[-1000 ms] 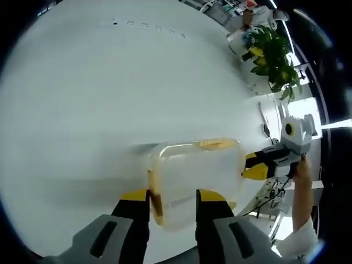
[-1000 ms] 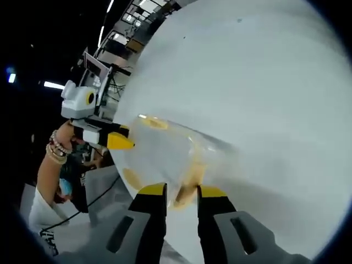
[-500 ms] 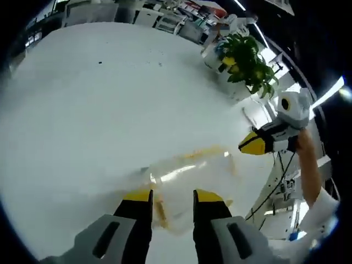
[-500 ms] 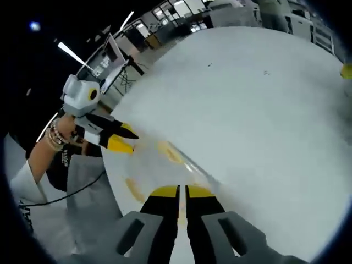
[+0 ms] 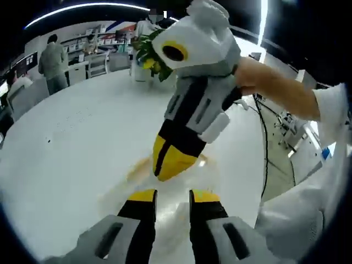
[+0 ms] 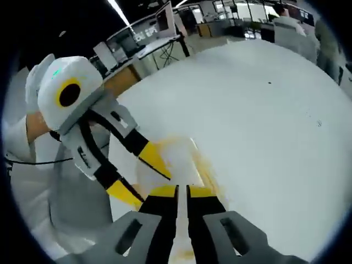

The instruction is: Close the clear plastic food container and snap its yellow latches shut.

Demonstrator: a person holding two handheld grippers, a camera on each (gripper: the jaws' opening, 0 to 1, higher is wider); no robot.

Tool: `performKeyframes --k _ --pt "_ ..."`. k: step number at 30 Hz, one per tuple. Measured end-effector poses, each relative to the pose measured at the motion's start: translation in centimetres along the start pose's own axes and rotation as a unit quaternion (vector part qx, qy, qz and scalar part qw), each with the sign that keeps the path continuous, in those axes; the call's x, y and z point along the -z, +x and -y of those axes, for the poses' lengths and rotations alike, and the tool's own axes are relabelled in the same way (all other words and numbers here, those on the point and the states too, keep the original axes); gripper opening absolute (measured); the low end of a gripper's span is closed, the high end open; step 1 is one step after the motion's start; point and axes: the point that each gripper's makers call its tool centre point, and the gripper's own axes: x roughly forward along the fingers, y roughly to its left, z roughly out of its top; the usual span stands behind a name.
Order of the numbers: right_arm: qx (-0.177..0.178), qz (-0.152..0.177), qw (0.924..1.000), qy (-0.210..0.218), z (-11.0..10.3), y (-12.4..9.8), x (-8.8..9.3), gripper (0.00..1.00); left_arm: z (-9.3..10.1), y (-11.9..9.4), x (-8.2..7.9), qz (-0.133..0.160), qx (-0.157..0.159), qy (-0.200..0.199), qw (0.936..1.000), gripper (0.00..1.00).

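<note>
Desk, white and broad, carries the clear container, which sits blurred near its edge, just ahead of both tools. In the right gripper view the container's yellow-trimmed rim runs up from the right gripper, whose fingers stand all but closed, only a thin slit between the yellow tips; whether they pinch the rim or a latch I cannot tell. In that view the left gripper comes in from the left with its fingers well parted over the container's near side, holding nothing that can be made out. In the left gripper view the same tool has the pale, smeared container just beyond its tips, and the right gripper hangs point-down over it with tips together.

Judged from this, the step in hand is pressing a yellow latch home. To do it well, steady the box with the open left fingers against the lid so it cannot slide on the smooth desk, then push the closed right tips squarely on the latch's outer lip, downward and inward, not glancing off.
</note>
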Motion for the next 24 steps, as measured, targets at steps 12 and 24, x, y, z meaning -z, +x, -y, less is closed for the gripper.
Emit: performKeyframes --k 12,24 --pt "-0.012 -0.003 0.9997 -0.023 1.2 0.0 -0.8 0.2 0.4 -0.4 0.8 0.01 0.001 0.043 0.999 0.32" --pt "-0.025 -0.069 0.9954 -0.062 2.6 1.2 0.9 0.29 1.5 0.8 1.9 -0.016 0.007 0.184 0.9828 0.4"
